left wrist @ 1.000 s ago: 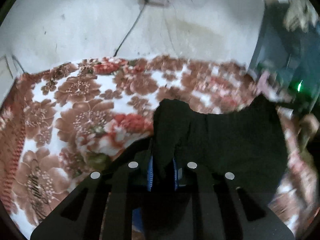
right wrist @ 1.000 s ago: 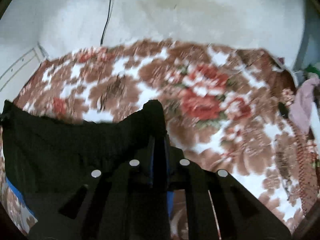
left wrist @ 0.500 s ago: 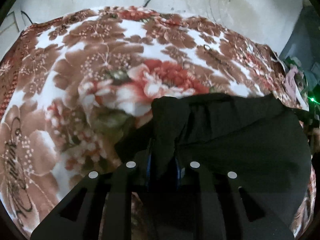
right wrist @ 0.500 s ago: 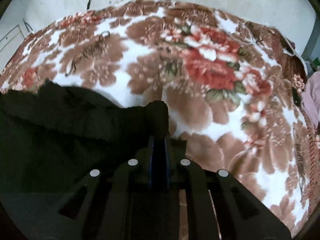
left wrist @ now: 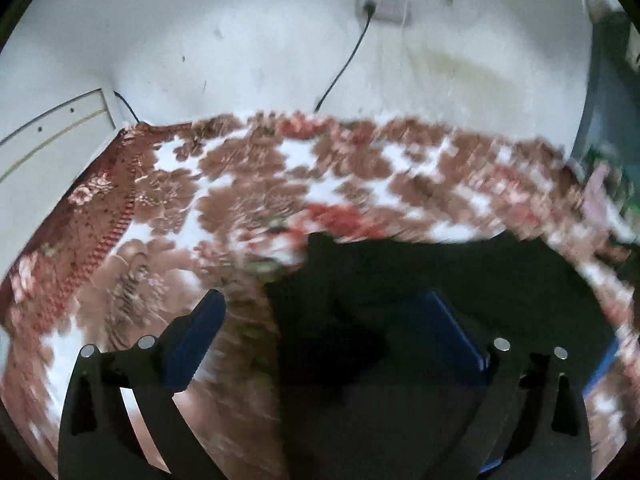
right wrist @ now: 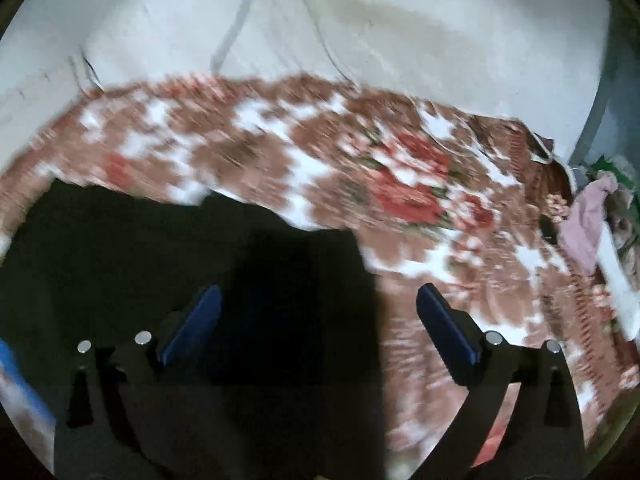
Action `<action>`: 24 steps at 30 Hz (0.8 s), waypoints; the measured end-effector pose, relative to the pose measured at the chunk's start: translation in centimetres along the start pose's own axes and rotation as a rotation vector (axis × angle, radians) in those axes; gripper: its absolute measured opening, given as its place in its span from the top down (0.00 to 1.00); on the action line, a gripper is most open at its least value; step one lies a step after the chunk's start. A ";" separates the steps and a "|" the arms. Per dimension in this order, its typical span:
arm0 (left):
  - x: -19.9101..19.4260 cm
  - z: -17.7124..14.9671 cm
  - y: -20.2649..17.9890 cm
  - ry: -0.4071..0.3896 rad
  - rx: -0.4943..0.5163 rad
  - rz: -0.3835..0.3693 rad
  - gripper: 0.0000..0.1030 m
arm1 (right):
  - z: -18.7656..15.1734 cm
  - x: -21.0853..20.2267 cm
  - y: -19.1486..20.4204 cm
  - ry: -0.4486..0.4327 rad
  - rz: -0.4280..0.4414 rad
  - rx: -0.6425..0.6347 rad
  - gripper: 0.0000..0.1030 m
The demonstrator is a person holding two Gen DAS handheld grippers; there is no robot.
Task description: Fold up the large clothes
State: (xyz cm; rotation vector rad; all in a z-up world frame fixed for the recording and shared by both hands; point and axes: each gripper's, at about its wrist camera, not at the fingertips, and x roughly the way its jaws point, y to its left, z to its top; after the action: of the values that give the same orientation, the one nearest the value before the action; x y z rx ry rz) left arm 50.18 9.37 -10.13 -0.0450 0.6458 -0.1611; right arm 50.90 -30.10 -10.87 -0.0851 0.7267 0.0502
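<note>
- Left tool point(left wrist: 320, 312) stands spread wide, its blue pads point(left wrist: 192, 344) well apart and pinching nothing; its jaws have just been opening, and the near left corner of the black garment point(left wrist: 420, 280) lies loose between them
- Right tool point(right wrist: 320, 308) is spread the same way; its jaws too have just been opening, with the garment's right corner lying slack between them, touched by neither pad as far as the blurred picture shows
- The garment rests on the bed, on the flowered blanket point(left wrist: 248, 184), near the tools; its far edge runs left to right across the blanket, with bare blanket beyond up to the white wall point(left wrist: 240, 40); a heap of other clothes point(right wrist: 592, 216) sits at the far right edge
- Judged by how it drapes, the cloth is soft, light and limp; it will sag and bunch if lifted at one point; best taken at two corners or along a hem, one tool each, pulled taut
- A second ago each tool was pressed shut on a bunched corner held above the blanket; now both corners are let go and the cloth lies flatter
</note>
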 end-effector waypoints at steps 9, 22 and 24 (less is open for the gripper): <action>1.7 -5.3 -9.6 -0.031 -0.073 0.066 0.05 | -3.2 0.2 6.4 -0.062 -0.016 0.138 0.05; 7.7 -7.9 -16.0 0.069 0.191 0.143 0.04 | -3.3 4.7 7.1 0.005 -0.050 0.068 0.05; 7.9 -8.2 -15.6 0.079 0.199 0.135 0.04 | -4.0 5.6 6.8 0.020 -0.106 0.055 0.05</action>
State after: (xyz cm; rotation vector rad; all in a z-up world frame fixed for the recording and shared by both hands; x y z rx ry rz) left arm 49.37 -7.22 -19.95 0.1967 0.7062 -0.0969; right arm 51.94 -23.64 -18.03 -0.0713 0.7424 -0.0720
